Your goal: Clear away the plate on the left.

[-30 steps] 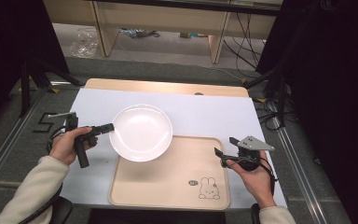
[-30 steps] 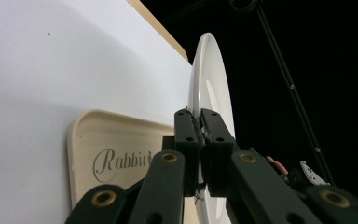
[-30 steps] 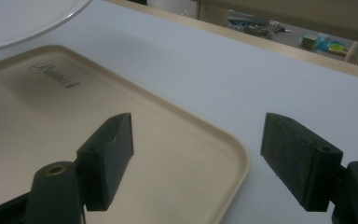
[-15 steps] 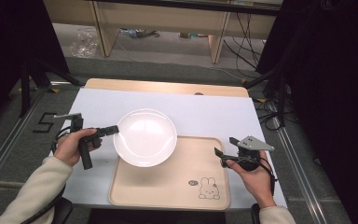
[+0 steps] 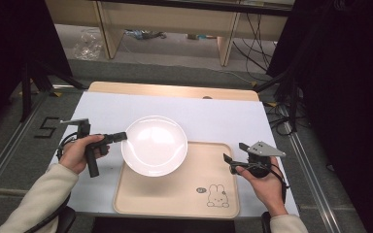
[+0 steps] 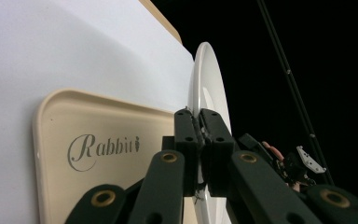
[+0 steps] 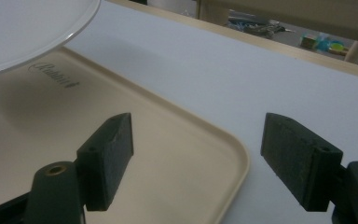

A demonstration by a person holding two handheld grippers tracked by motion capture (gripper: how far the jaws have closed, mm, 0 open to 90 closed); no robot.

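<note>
While left tool (image 5: 122, 136) pinches plate (image 5: 155, 144) rim, right tool (image 5: 229, 162) gapes.

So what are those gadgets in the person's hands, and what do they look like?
They are two hand-held black grippers. The left gripper has a pistol-style handle, brass-coloured pivot pins on its linkage and a trailing black cable. The right gripper has blocky black jaws and a grey three-cornered plate on top. The person wears cream-coloured long sleeves.

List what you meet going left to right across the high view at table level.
Left hand-held gripper clamped on the plate's rim → white plate → rabbit drawing on the beige tray → right hand-held gripper, jaws open.
</note>
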